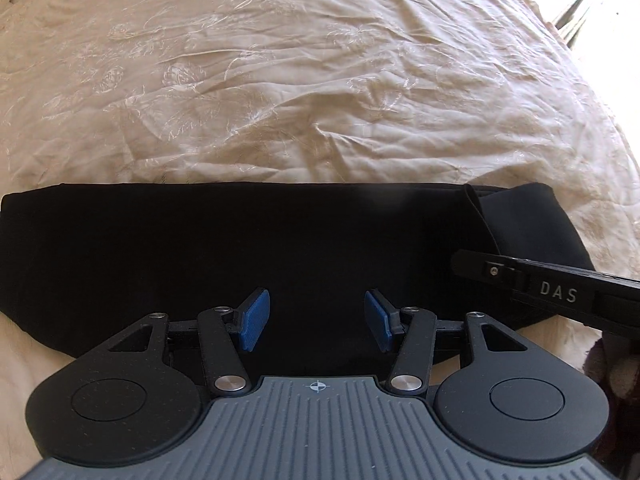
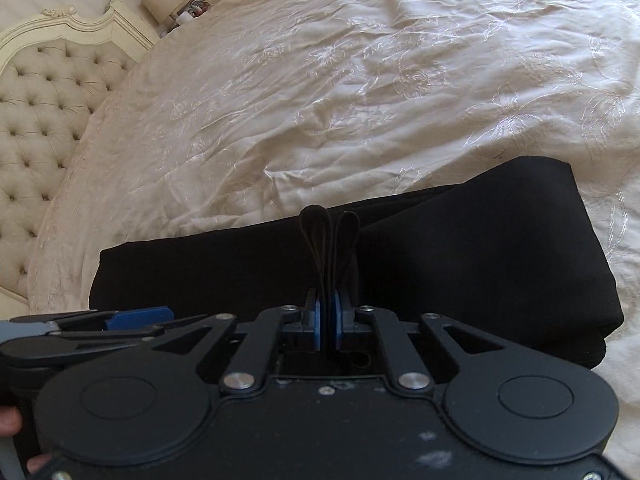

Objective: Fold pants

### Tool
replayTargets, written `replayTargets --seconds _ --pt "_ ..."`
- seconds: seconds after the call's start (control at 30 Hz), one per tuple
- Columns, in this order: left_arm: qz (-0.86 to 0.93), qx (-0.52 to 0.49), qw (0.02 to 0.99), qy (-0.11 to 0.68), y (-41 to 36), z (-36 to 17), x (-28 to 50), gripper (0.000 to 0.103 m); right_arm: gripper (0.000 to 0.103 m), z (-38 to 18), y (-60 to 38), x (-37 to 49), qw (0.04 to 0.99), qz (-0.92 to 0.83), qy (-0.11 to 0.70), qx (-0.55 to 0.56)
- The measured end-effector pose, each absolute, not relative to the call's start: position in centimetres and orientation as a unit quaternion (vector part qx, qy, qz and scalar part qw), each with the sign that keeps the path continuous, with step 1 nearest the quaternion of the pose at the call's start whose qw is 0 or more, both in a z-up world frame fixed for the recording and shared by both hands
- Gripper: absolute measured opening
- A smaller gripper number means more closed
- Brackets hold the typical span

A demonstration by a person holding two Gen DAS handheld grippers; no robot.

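Note:
Black pants point(image 1: 240, 248) lie folded in a long band across the cream bedspread point(image 1: 280, 80). My left gripper point(image 1: 317, 322) is open over the near edge of the pants, its blue pads point(image 1: 256, 318) wide apart with nothing between them. My right gripper point(image 2: 328, 324) is shut on a bunched fold of the pants point(image 2: 330, 240), which loops up between the pads. The rest of the pants point(image 2: 480, 260) spreads left and right behind it. The right gripper's body point(image 1: 560, 292) shows at the right of the left wrist view, and the left gripper point(image 2: 120, 320) shows at the left of the right wrist view.
A tufted cream headboard point(image 2: 44, 112) stands at the left of the right wrist view, with a nightstand and small items point(image 2: 180, 12) behind it. The wrinkled bedspread point(image 2: 360, 80) stretches beyond the pants. The bed's right edge point(image 1: 580, 40) meets a bright floor.

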State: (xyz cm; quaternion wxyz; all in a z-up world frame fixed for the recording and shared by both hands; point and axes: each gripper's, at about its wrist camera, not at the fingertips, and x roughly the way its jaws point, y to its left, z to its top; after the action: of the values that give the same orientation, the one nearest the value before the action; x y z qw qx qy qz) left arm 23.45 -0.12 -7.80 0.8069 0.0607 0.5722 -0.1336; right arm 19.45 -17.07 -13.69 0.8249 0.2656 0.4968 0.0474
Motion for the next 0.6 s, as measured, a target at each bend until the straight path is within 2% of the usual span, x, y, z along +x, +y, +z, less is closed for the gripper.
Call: replayTargets --seconds 0.1,0.23,0.47,0.6 --pt "-0.131 0.059 0.809 0.569 0.3 -7.6 23.0 0.051 0.01 -14.4 -16.3 19.7 0.826 0.044 0.488 0.28" --pt "-0.132 0.057 0.811 0.568 0.4 -7.1 22.6 0.051 0.031 -14.6 -15.6 20.1 0.826 0.066 0.471 0.304" --pt "-0.142 0.047 0.818 0.555 -1.0 -5.8 22.2 0.051 0.034 -9.9 -18.1 17.5 0.851 0.1 0.423 0.295" --pt "-0.157 0.057 0.816 0.553 -3.4 -6.0 22.2 0.051 0.034 -7.9 -22.2 14.8 0.873 0.036 0.391 0.287"
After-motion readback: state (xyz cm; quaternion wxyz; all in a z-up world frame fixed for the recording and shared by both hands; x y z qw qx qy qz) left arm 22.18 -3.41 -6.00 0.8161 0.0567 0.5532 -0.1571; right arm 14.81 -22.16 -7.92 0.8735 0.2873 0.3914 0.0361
